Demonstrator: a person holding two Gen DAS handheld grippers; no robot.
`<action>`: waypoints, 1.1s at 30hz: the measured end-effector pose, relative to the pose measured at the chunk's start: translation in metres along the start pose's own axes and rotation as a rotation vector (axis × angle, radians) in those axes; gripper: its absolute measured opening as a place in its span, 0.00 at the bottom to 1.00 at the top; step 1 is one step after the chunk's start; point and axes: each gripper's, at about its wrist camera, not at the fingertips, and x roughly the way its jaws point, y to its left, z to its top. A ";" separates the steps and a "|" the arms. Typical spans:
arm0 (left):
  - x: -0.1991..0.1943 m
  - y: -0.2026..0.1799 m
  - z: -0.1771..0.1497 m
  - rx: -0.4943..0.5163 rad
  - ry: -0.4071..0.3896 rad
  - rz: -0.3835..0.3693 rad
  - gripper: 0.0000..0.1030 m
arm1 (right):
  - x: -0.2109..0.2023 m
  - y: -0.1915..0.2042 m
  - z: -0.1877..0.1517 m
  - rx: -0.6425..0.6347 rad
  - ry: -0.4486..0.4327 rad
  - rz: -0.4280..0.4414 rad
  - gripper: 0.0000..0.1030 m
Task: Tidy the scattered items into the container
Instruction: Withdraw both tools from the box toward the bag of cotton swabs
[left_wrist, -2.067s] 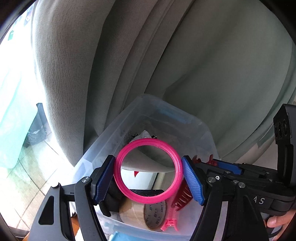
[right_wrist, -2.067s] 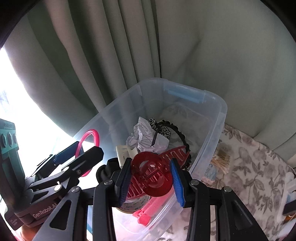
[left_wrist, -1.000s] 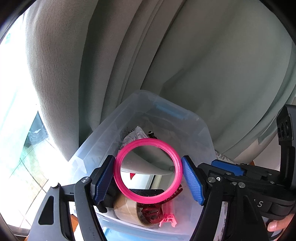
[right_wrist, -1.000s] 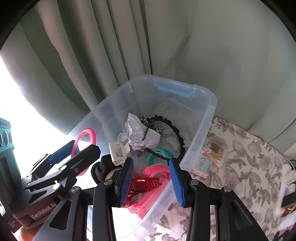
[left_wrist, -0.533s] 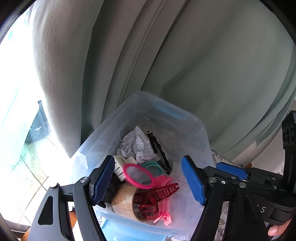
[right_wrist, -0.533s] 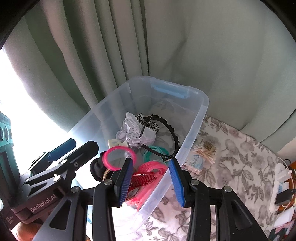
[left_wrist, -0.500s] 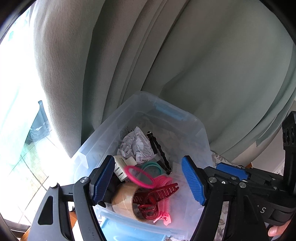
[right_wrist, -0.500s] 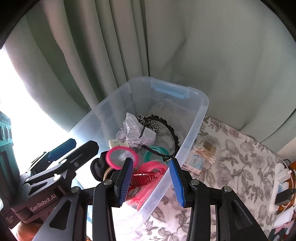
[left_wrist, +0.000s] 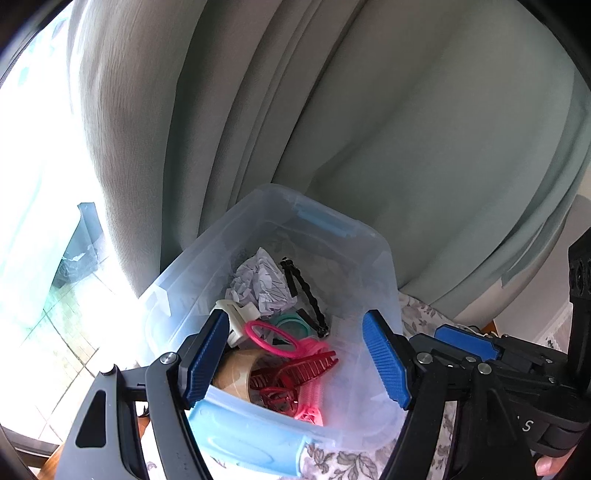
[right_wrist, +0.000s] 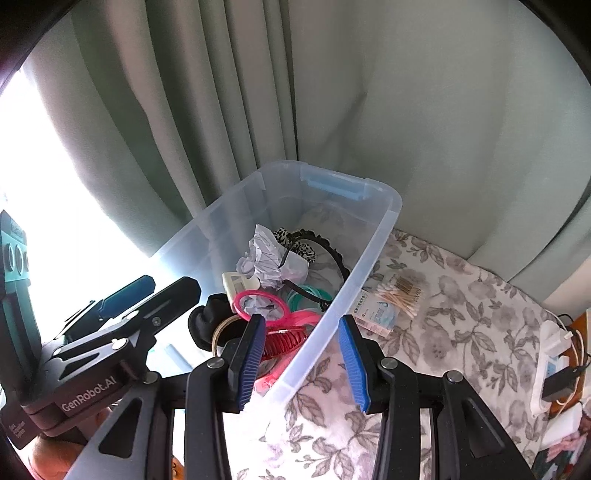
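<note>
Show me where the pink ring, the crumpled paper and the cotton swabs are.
pink ring (right_wrist: 241, 298): right wrist view, on its left rim.
crumpled paper (left_wrist: 260, 277): left wrist view, on the middle of the wad.
cotton swabs (right_wrist: 400, 291): right wrist view, on the middle of the bundle, outside the container.

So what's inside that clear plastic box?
The clear box holds crumpled paper, a pink ring, a teal ring, a black headband, a red hair claw and tape. Whatever lies beneath is covered.
</note>
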 end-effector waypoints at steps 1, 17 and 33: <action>-0.005 -0.002 -0.001 0.003 0.000 0.001 0.73 | -0.003 0.000 -0.002 0.000 -0.004 0.000 0.44; -0.051 -0.061 -0.011 0.118 -0.009 -0.011 0.74 | -0.063 -0.027 -0.043 0.063 -0.102 0.047 0.55; -0.021 -0.153 -0.054 0.300 0.091 -0.048 0.74 | -0.089 -0.149 -0.099 0.362 -0.147 -0.002 0.62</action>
